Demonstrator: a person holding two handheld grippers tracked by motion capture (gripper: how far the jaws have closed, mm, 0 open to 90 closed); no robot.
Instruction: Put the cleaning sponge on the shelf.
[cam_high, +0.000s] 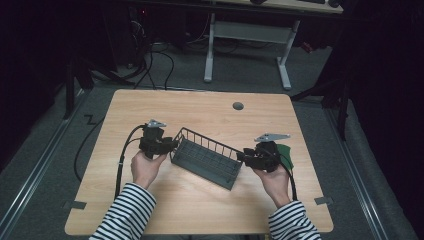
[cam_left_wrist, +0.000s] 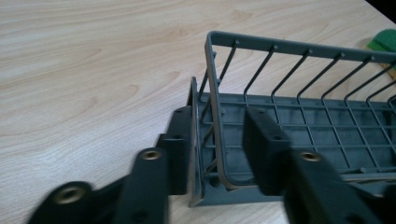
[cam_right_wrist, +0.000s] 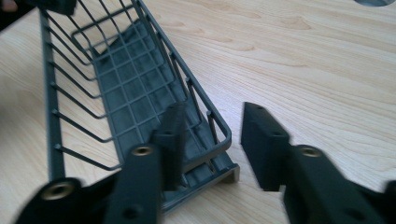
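1. A dark grey wire basket (cam_high: 206, 157) lies on the wooden worktop (cam_high: 200, 107), about midway between its left and right edges and nearer the front edge than the back. It sits askew, one short end toward the left edge, the other toward the front right corner.
2. The basket has a grid floor and walls of thin upright wires under a rim rail. Nothing can be seen lying inside it; in the left gripper view its floor (cam_left_wrist: 322, 135) shows bare.
3. The left gripper (cam_high: 167, 145), held in the person's left hand (cam_high: 146, 169), is at the basket's left short end. In the left gripper view its jaws stand apart and straddle that end wall (cam_left_wrist: 212, 140): one jaw outside, one inside over the floor. The outer jaw looks close against the end plate; the inner one stands clear of the wires, so the wall is not clamped.
4. The right gripper (cam_high: 246, 157), in the right hand (cam_high: 274, 182), is at the opposite short end. In the right gripper view its jaws are parted; one jaw sits inside the basket's corner (cam_right_wrist: 205, 140), the other stands outside over bare wood, apart from the rim.
5. A green object (cam_high: 286, 152) lies near the right edge of the worktop, just behind the right gripper.
6. A round grey cable port (cam_high: 238, 106) sits near the back edge.
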